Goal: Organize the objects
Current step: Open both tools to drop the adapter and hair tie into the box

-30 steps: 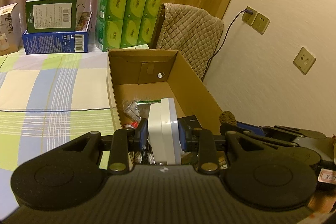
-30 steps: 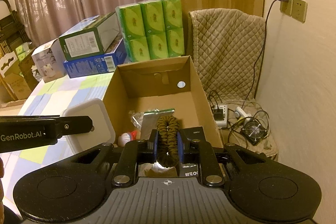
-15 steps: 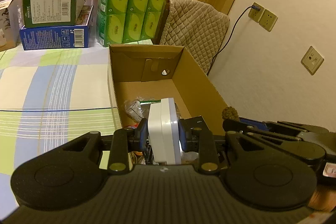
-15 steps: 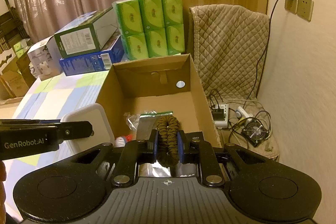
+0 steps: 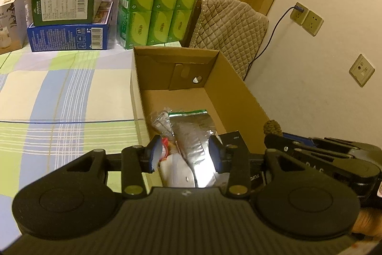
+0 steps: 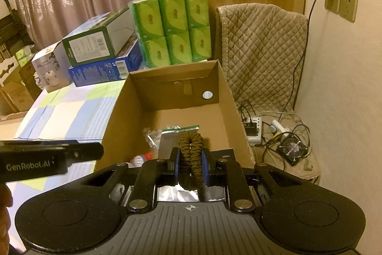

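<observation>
Left wrist view: the left gripper (image 5: 185, 154), low in the frame, hangs over the near end of the open box (image 5: 241, 90); its jaws are opening and stand apart, with nothing pressed between the pads. A white case (image 5: 176, 171) lies below them in the box, partly covered by a silver pouch (image 5: 195, 135), beside a small clear packet (image 5: 160, 118).

Right wrist view: the right gripper (image 6: 189, 165), at lower centre, is clamped on a brown braided cord (image 6: 191, 159), folded double, its loop rising above the jaws. It is held over the near end of the box (image 6: 224, 87), above the pouch (image 6: 169, 140).

Handling, as a judgement: the cord looks light, soft and limp, so it should flop and spread once released; its rough braid is unlikely to slip, and the doubled middle is the sound place to hold it. The pouch appears thin, slick and easily creased, best pinched at an edge. The case seems rigid and smooth, best taken across its narrow sides.
</observation>
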